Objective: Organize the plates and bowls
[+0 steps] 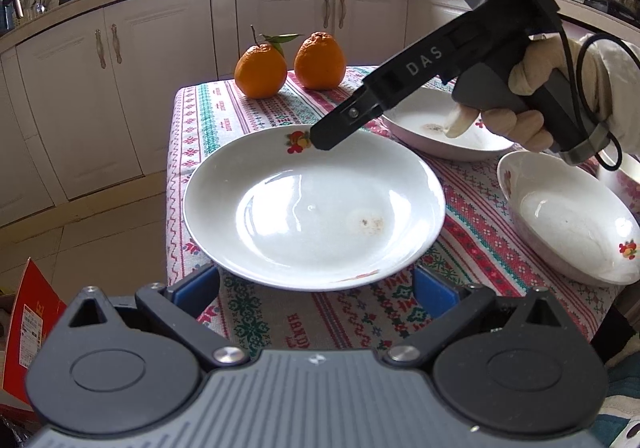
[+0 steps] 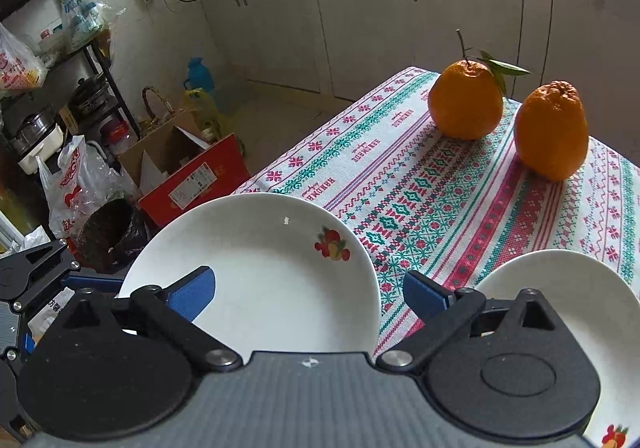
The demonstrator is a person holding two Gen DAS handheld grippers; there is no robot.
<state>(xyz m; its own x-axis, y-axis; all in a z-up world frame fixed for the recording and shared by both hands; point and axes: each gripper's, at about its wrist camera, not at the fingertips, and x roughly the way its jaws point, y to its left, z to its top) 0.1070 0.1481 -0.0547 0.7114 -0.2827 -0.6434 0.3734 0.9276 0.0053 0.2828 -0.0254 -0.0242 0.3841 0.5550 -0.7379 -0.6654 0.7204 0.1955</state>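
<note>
A large white plate (image 1: 314,207) with a fruit print lies on the patterned tablecloth (image 1: 248,107), overhanging its left edge. My left gripper (image 1: 316,292) is open, its blue pads on either side of the plate's near rim. My right gripper (image 2: 308,298) is open, its jaws straddling the same plate's (image 2: 272,276) edge; in the left wrist view its fingertip (image 1: 320,137) hovers at the plate's far rim. A second white plate (image 1: 436,127) lies behind the right gripper. A third fruit-print dish (image 1: 568,219) lies at the right.
Two oranges (image 1: 290,63) stand at the table's far edge. White kitchen cabinets (image 1: 160,39) run behind. On the floor to the left are a red box (image 2: 196,179), bags and a dark bin (image 2: 108,232).
</note>
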